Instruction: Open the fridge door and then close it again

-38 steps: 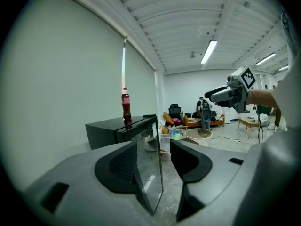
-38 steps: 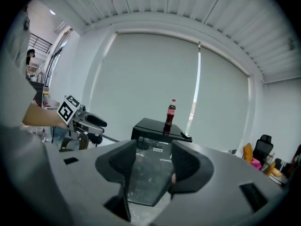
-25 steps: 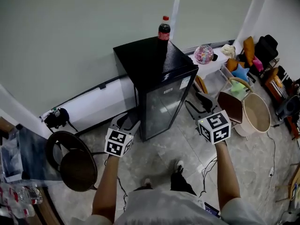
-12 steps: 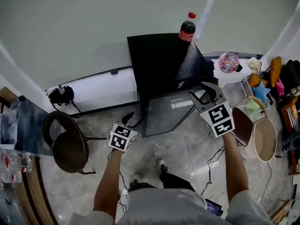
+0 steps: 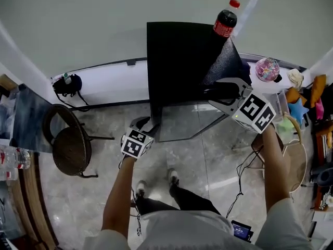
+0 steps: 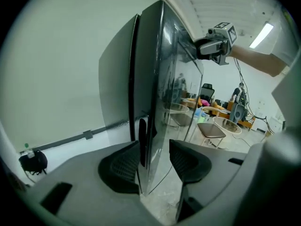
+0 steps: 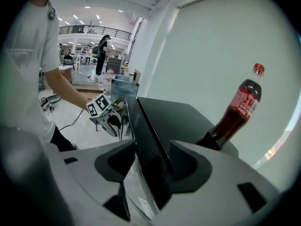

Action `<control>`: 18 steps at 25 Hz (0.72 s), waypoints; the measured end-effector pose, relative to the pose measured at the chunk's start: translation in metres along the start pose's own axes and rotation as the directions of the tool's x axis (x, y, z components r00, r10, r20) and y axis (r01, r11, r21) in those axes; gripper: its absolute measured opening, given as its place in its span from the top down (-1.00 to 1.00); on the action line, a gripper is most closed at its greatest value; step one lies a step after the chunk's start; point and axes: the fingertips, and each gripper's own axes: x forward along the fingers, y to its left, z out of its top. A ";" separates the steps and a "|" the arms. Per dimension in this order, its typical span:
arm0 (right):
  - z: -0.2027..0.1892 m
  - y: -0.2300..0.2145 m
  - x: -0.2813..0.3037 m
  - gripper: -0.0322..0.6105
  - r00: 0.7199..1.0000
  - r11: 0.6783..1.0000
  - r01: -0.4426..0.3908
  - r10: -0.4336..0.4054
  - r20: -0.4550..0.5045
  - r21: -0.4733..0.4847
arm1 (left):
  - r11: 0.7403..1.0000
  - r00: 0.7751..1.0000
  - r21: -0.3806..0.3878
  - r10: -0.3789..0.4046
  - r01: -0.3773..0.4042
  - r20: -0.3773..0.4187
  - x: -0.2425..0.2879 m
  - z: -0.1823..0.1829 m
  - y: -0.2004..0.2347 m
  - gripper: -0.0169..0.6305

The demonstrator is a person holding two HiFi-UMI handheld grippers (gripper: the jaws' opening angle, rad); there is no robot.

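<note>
Black fridge (image 5: 177, 56) stands against the wall on a tiled floor (image 5: 203, 165). A cola bottle (image 5: 225, 21) with a red cap stands upright on its top, at the rear right corner.

Fridge door (image 5: 182, 121): glass-fronted, facing the person. Whether it is fully seated against the body cannot be confirmed.

Left gripper (image 5: 144, 124): low at the door's left vertical edge. In the left gripper view its fingers (image 6: 120, 166) are spread, with the door's edge between them. A gap shows at the right finger.

Right gripper (image 5: 221, 92): at the door's top right corner, just below the bottle. In the right gripper view its fingers (image 7: 188, 166) are also spread, straddling the door's top edge. Firm contact is not evident.

A round dark chair (image 5: 70, 147) stands well to the left of the fridge.
</note>
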 end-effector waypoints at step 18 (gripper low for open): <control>-0.006 0.020 0.021 0.33 0.983 0.956 -0.172 0.151 -0.102 -0.239 | 0.989 0.995 -0.122 0.089 -0.083 0.042 0.014 -0.003 0.001 0.54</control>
